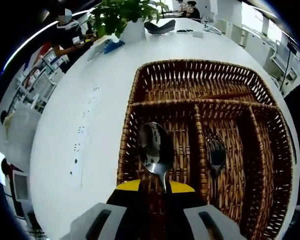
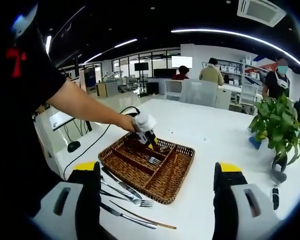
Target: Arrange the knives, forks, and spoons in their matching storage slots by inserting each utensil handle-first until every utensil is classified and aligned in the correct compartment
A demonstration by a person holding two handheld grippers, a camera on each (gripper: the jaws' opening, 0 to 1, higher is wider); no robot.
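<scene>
A spoon (image 1: 156, 150) is held, jaws closed on its handle, by the left gripper (image 1: 155, 220), bowl forward, over the leftmost long slot of the wicker tray (image 1: 130, 90). In the right gripper view the left gripper (image 2: 149, 136) is seen low over the tray (image 2: 185, 172), a person's hand (image 2: 127, 121) on it. A fork (image 1: 216, 155) is already lying in the neighbouring slot; the fork (image 2: 151, 159) is confirmed in the right gripper view. The cross compartment at the tray's far end looks empty.

The right gripper (image 2: 157, 200) is wide open, holding nothing, back from the tray.

Still unsorted, on the counter (image 2: 215, 130) just beside the tray's near edge: a loose cluster of utensils (image 2: 125, 197), a fork and knives among them; the exact count cannot be told. Task judged early: one fork placed, one spoon going in.

Room: the counter beyond the tray is open; a potted plant (image 2: 275, 125) stands well apart from the tray. The slot walls are narrow, so a clean straight entry is judged necessary.
</scene>
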